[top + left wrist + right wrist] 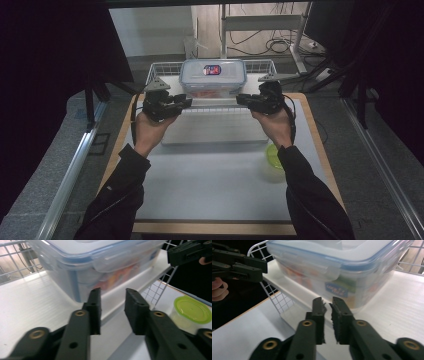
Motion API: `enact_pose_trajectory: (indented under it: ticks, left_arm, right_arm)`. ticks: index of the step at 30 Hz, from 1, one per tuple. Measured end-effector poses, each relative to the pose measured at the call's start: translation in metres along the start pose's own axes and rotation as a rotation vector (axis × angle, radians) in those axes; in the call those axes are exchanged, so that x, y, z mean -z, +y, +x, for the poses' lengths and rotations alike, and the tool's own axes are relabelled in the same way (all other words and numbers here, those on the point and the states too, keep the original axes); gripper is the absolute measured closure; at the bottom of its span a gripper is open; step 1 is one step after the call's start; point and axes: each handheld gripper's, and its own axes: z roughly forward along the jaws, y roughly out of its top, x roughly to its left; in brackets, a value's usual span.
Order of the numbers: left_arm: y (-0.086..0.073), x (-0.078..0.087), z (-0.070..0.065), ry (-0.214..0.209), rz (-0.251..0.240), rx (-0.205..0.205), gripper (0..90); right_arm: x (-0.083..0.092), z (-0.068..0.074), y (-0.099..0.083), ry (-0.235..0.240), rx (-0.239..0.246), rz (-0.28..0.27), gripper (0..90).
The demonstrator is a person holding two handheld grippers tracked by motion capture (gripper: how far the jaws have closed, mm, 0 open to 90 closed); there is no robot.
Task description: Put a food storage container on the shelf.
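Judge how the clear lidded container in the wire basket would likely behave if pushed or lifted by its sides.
The container looks like rigid plastic, so it should probably keep its shape. Its broad flat base suggests it would slide on the white tray rather than tip. The coloured contents seen through its wall may add weight, and the smooth sides could be slippery.

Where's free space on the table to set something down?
Free: the wide front half of the table, between the sleeves, left of the green-lidded container. Crowded: the wire basket at the back, where the clear lidded box sits with both grippers flanking it.
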Motion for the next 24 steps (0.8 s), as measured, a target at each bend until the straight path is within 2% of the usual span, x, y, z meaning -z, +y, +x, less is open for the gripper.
enact_pose_trajectory:
  ticks: [7, 10, 12, 15, 21, 24]
  left_arm:
    - [-0.016, 0.008, -0.015, -0.025, 0.003, -0.021, 43.5]
    - [-0.026, 0.011, -0.019, -0.066, 0.027, -0.023, 36.4]
    - [-0.034, 0.012, -0.021, -0.074, 0.052, -0.043, 32.3]
    - [-0.046, 0.014, -0.026, -0.061, 0.074, -0.06, 28.0]
    - [-0.068, 0.021, -0.032, -0.062, 0.076, -0.045, 20.3]
    - [-0.078, 0.023, -0.036, -0.046, 0.077, -0.035, 14.3]
  right_arm:
    - [0.009, 0.012, -0.015, 0.023, 0.033, -0.007, 57.7]
    - [0.013, 0.018, -0.023, 0.042, 0.039, 0.003, 49.6]
    - [0.015, 0.021, -0.03, 0.06, 0.038, 0.015, 45.1]
    - [0.019, 0.026, -0.041, 0.066, 0.049, 0.025, 39.8]
    - [0.024, 0.032, -0.061, 0.06, 0.078, 0.018, 28.2]
    - [0.025, 0.034, -0.071, 0.055, 0.101, 0.027, 23.6]
